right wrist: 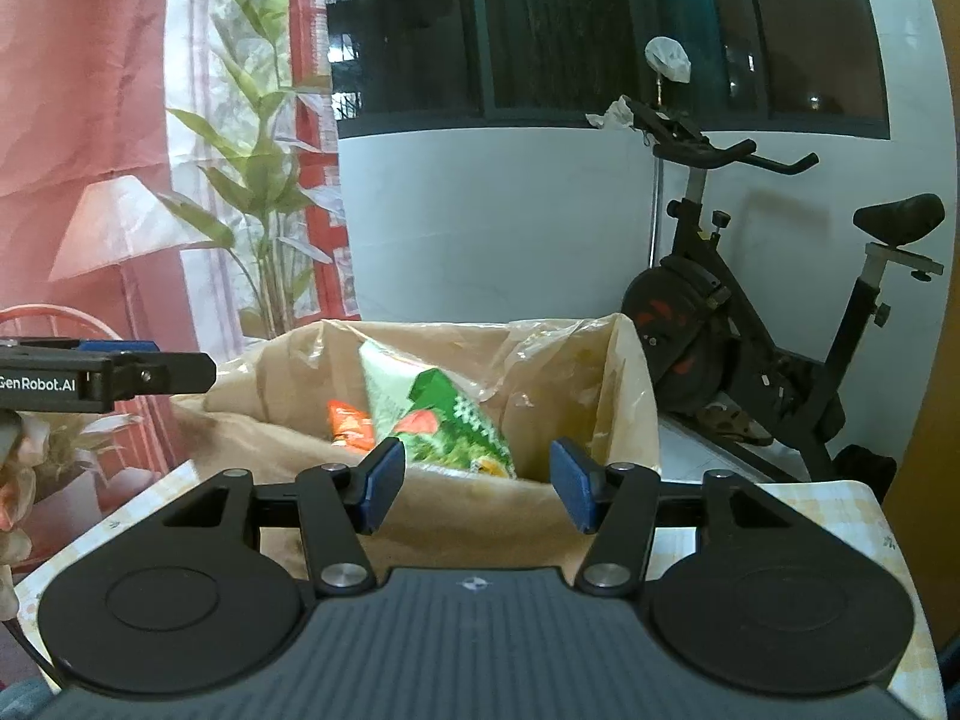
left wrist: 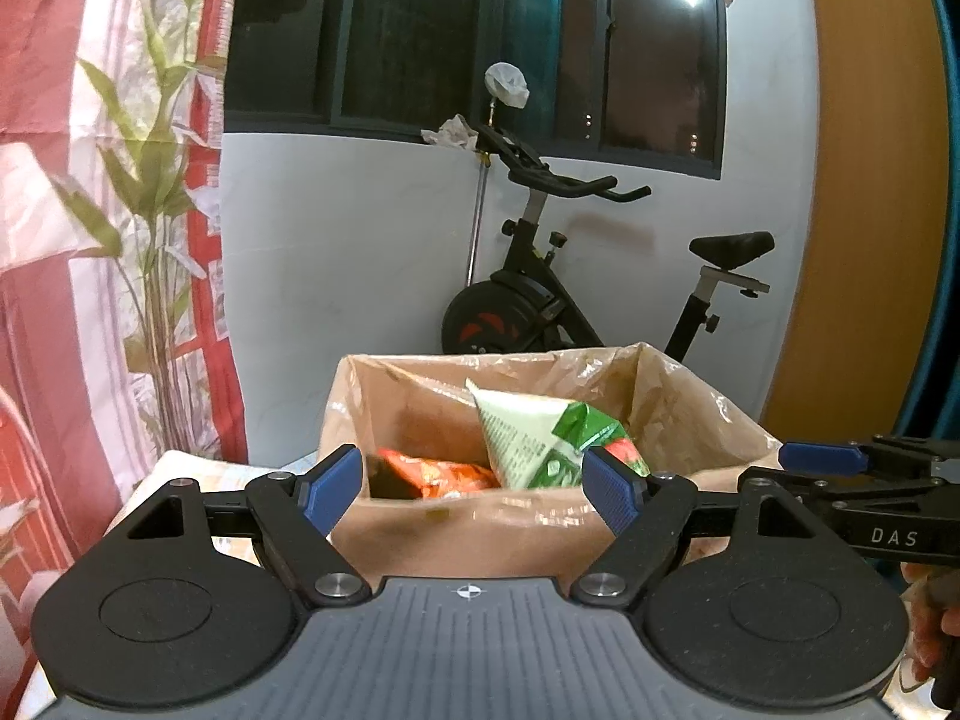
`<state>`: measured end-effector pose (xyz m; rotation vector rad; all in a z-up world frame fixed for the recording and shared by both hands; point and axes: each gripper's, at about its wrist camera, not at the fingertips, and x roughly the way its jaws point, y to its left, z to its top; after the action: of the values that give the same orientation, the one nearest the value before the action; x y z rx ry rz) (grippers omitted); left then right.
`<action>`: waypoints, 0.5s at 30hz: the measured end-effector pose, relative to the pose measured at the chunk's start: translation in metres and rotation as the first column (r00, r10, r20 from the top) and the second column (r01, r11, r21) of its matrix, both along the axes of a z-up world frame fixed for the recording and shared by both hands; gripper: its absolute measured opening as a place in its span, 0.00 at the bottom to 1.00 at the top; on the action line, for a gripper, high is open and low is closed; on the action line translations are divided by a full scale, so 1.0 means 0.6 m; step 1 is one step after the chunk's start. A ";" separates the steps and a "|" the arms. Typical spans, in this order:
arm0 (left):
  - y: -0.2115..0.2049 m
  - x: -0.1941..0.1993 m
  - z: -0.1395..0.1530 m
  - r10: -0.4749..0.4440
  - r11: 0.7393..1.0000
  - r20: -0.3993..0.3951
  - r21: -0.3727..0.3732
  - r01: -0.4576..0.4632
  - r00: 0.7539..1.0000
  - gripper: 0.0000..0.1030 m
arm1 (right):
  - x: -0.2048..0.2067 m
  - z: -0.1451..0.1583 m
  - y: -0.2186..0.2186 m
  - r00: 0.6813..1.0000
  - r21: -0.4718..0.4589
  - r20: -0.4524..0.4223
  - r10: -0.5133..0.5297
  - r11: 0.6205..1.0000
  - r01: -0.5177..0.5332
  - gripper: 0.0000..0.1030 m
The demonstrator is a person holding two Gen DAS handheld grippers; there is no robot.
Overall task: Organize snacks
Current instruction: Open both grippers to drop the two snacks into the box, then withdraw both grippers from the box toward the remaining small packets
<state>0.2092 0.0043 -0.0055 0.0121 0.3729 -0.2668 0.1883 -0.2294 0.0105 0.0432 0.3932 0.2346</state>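
Observation:
A brown cardboard box (left wrist: 480,522) lined with clear plastic stands on the table ahead of both grippers; it also shows in the right wrist view (right wrist: 468,516). Inside lean a green-and-white snack bag (left wrist: 534,438) (right wrist: 444,420) and an orange snack bag (left wrist: 438,474) (right wrist: 348,420). My left gripper (left wrist: 474,489) is open and empty, just short of the box's near wall. My right gripper (right wrist: 477,483) is open and empty, at the box's near rim. The right gripper's blue fingers (left wrist: 822,459) show at the far right of the left wrist view.
The table (right wrist: 840,510) has a pale checked cloth. An exercise bike (left wrist: 570,300) (right wrist: 750,324) stands behind against a white wall under a dark window. A red and white curtain with leaf print (left wrist: 120,210) hangs on the left. A wooden panel (left wrist: 870,180) is on the right.

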 end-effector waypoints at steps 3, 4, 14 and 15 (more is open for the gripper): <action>0.006 -0.021 -0.009 0.013 1.000 0.002 0.000 -0.013 1.000 0.80 | -0.019 -0.005 0.005 1.000 0.000 0.004 0.004 1.000 -0.004 0.56; 0.008 -0.028 -0.012 0.018 1.000 0.005 0.001 -0.018 1.000 0.80 | -0.023 -0.007 0.006 1.000 0.003 0.002 0.005 1.000 -0.005 0.56; 0.027 -0.074 -0.047 0.061 0.998 0.004 -0.009 -0.060 0.998 0.80 | -0.060 -0.047 0.020 1.000 0.020 -0.023 0.007 1.000 -0.006 0.56; 0.029 -0.077 -0.052 0.065 0.998 0.000 -0.011 -0.065 0.998 0.80 | -0.063 -0.052 0.019 1.000 0.022 -0.026 0.006 1.000 -0.005 0.56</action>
<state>0.1629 0.0217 -0.0369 -0.0109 0.3711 -0.2045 0.1504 -0.2179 -0.0207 0.0671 0.4163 0.2440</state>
